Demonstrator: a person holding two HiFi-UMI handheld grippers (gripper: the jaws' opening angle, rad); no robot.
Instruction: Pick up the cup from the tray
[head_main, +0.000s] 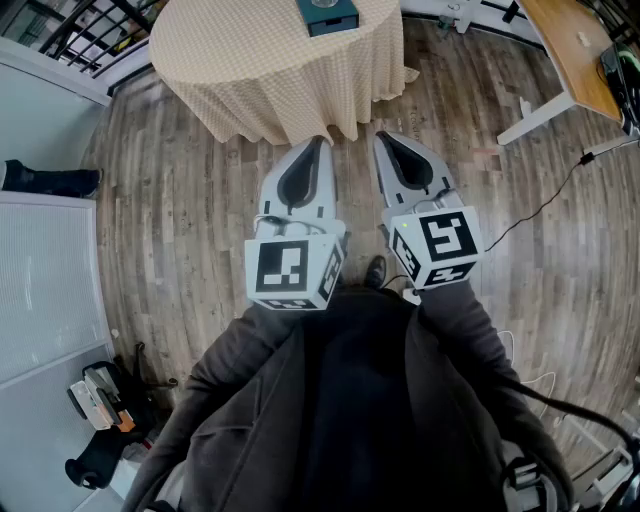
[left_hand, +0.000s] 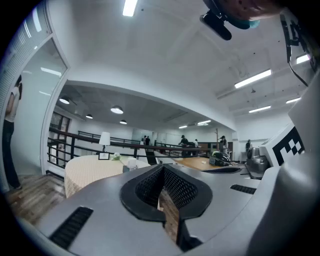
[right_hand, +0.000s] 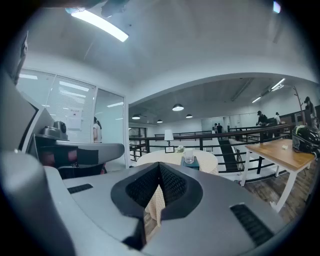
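I have the round bench (head_main: 270, 60), draped in a pale checked cloth that hangs toward the floor, as my landmark. Both tools are on the near side of it, pointing toward it and touching nothing.

The left hand-held gripper (head_main: 322, 143) is clenched: in the left gripper view its black ribbed pads (left_hand: 150, 187) meet at the tips, with only floor and the bench's cloth showing through the slit behind them. The right hand-held gripper (head_main: 381, 138) is clenched too. In the right gripper view its pads (right_hand: 172, 186) are closed tip to tip and grasp nothing. The two sit side by side, near each other, each with its marker cube toward my body.

The cup (right_hand: 189, 157) is clear and stands upright on the teal tray (right_hand: 191, 164), which rests on top of the bench, toward the side nearest me. It is well apart from both tools. Farther back on the same bench top I see a small lamp (right_hand: 168, 136) with a white shade.

To the right of the round bench stands a wooden bench (head_main: 575, 45) on white legs. The wooden plank floor (head_main: 180, 220) runs around the round bench and under my dark jacket (head_main: 350, 400).
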